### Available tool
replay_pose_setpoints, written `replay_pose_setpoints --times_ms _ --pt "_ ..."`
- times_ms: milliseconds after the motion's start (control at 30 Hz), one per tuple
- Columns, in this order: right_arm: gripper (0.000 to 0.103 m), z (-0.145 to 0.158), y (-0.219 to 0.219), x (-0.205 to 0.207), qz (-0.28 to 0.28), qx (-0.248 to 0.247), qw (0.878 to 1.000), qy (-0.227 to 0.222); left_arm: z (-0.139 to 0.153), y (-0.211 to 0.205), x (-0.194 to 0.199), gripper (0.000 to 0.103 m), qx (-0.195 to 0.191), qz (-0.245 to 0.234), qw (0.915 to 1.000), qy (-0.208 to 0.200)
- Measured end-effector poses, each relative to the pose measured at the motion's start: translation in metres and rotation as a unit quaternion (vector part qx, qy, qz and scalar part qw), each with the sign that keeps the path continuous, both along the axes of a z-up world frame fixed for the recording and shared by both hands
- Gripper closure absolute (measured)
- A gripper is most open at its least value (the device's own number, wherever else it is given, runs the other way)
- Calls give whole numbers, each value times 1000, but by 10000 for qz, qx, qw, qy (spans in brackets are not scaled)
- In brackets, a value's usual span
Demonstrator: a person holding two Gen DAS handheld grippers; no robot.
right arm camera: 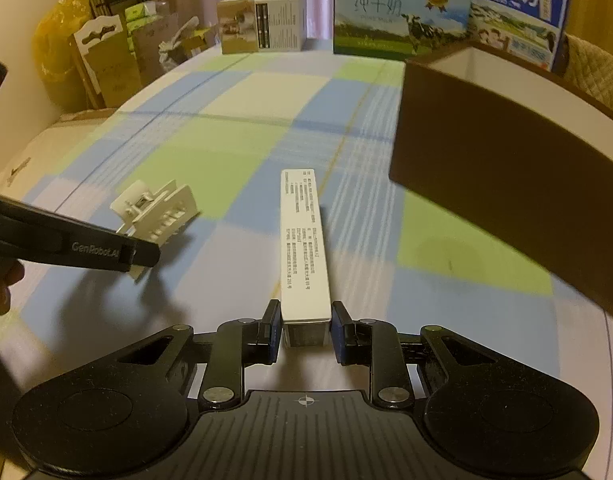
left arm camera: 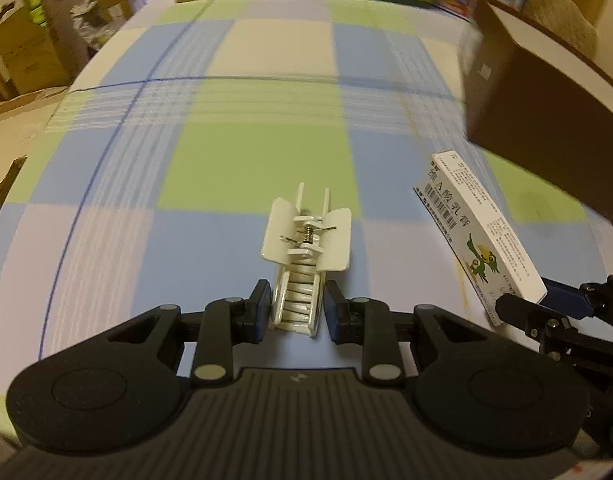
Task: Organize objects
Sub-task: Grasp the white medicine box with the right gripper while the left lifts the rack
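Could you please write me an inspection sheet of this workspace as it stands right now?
Surface: checked tablecloth in blue, green and cream, covering the table.
Job's things: white hair claw clip; long white medicine box; open brown box at the right.
Clutter: milk cartons and a small carton at the far edge.
Grippers: left gripper has its fingers on the clip's end; right gripper has its fingers on the medicine box's near end.
Cables: nothing seen.
Surroundings: stacked cardboard boxes and a yellow bag beyond the table's left side.
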State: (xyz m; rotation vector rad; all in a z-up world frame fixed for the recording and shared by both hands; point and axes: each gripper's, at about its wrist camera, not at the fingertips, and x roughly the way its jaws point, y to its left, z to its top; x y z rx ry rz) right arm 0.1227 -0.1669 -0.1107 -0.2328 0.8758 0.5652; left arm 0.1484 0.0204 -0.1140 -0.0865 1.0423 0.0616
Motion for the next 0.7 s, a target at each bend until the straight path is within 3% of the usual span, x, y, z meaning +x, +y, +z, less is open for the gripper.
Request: replay_pose_setpoints --times_ms 167,267,367,700 --pt "80 3 -12 -17 -39 81 9994 323 1 -9 -13 79 -98 -143 9998 134" --pt "68 8 -11 -15 -50 133 9993 341 5 -12 -15 75 -128 -167 9997 115" --pt "56 12 -7 -11 -8 168 9995 261 13 -14 -16 64 -70 -249 9997 17" --pt "56 12 14 7 246 76 9996 109 19 -14 3 64 126 -308 9994 -130"
